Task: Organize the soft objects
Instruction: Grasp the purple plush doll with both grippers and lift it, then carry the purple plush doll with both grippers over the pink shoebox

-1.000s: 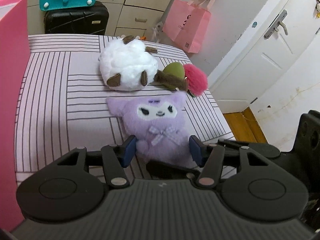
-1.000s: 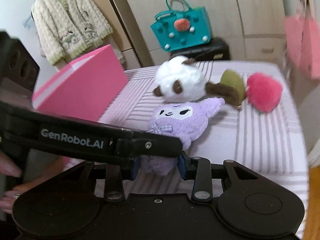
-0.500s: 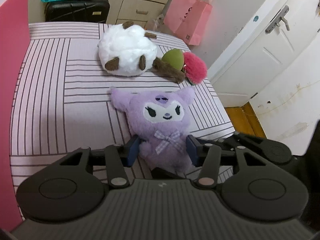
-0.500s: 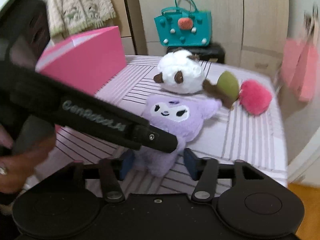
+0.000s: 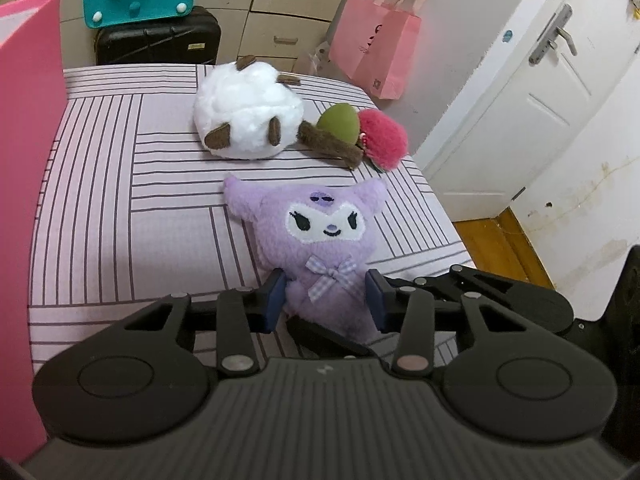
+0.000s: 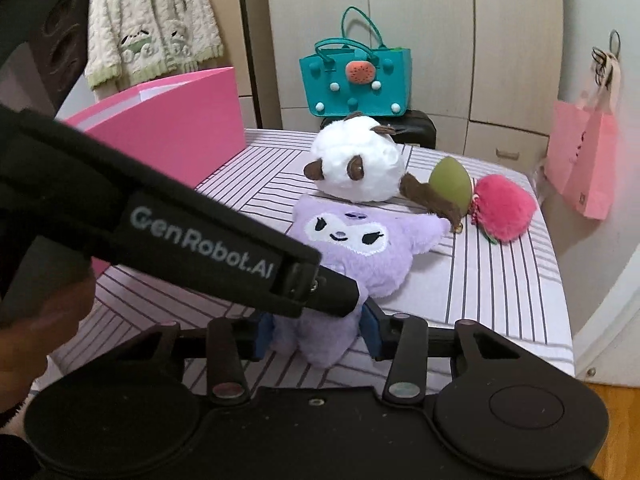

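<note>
**Both grippers at the purple plush**

The fluffy purple character plush with a checked bow [image 5: 326,240] lies face-up at the lower centre of the frame, on the pink striped bedcover [image 5: 120,200]. The left gripper [image 5: 326,296] is closing, its blue pads pressed against the plush's body. The right gripper [image 6: 316,330] is also closing, grasping its lower end. Above in the frame lie a white round plush with brown ears [image 5: 248,120], a green egg-shaped toy [image 5: 338,124] and a fuzzy pink ball [image 5: 384,140]. A pink box [image 6: 172,128] stands at the left.
</note>
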